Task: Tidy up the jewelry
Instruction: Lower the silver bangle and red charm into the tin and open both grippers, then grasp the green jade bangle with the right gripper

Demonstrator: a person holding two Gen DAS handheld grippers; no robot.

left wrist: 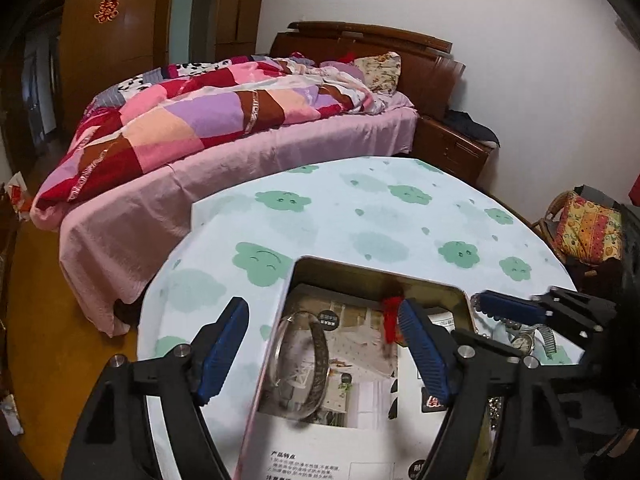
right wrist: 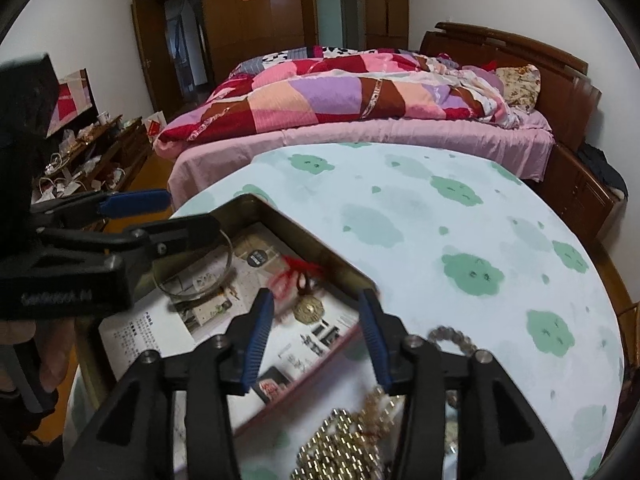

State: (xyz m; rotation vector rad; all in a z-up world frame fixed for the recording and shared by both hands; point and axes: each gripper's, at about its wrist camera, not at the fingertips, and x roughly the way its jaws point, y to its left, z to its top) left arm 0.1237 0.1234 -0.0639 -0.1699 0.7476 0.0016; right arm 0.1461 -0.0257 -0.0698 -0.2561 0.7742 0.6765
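A gold-rimmed tin box [left wrist: 360, 270] lined with printed paper stands on the cloud-patterned tablecloth [left wrist: 400, 216]. In it lies a silver bangle [left wrist: 300, 364], right under my left gripper [left wrist: 324, 344], which is open and touches nothing. A gold coin pendant [right wrist: 306, 308] on a red cord [right wrist: 296, 276] lies in the box just beyond my right gripper [right wrist: 316, 332]. That gripper is open too, its pads clear of the pendant. The bangle [right wrist: 196, 276] shows again under my left gripper [right wrist: 176, 216].
A gold bead chain [right wrist: 340, 448] and a grey bead bracelet [right wrist: 452, 338] lie on the cloth by the box, with a wristwatch [left wrist: 524, 342] nearby. Beyond the table stands a bed [left wrist: 240, 128]. A cushioned chair [left wrist: 588, 232] is at the right.
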